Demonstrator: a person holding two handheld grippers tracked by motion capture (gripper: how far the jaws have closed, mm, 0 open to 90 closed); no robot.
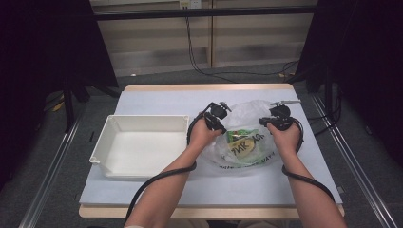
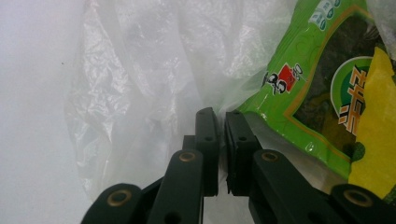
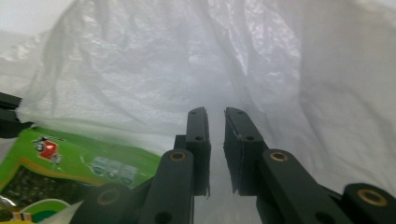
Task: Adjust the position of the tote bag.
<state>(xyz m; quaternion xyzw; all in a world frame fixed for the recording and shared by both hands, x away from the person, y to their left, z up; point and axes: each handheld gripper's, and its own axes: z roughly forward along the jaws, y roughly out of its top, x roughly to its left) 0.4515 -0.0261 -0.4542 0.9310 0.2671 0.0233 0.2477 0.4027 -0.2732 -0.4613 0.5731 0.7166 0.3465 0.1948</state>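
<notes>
Over at the far left, the white bin [image 1: 142,142] sits empty on the pale table cover [image 1: 157,102], just beside my left forearm. Next comes my left gripper [image 1: 217,124] at the left edge of the clear plastic bag [image 1: 247,114] — its jaws are nearly pressed together, and in the left gripper view [image 2: 220,114] a fold of the thin film seems to be pinched between the pads, though the film is so sheer I can't be sure how much of it they have. The bag lies in the middle of the table, to the right of the bin, crumpled and puffed up, with a green snack packet [image 1: 244,142] inside it; that packet [image 2: 322,93] lies just right of my left jaws. My right gripper [image 1: 273,122] is at the bag's right edge, jaws drawn close with a narrow slit left, film [image 3: 140,70] draped all round them and apparently caught in the slit. I judge this bag light, limp and slippery — it will slide from a loose pinch and tear if yanked, so the rim at each side is where I should take hold, gathering a doubled fold rather than one layer. The packet looks light but crinkly, likely to shift when the bag tilts.
</notes>
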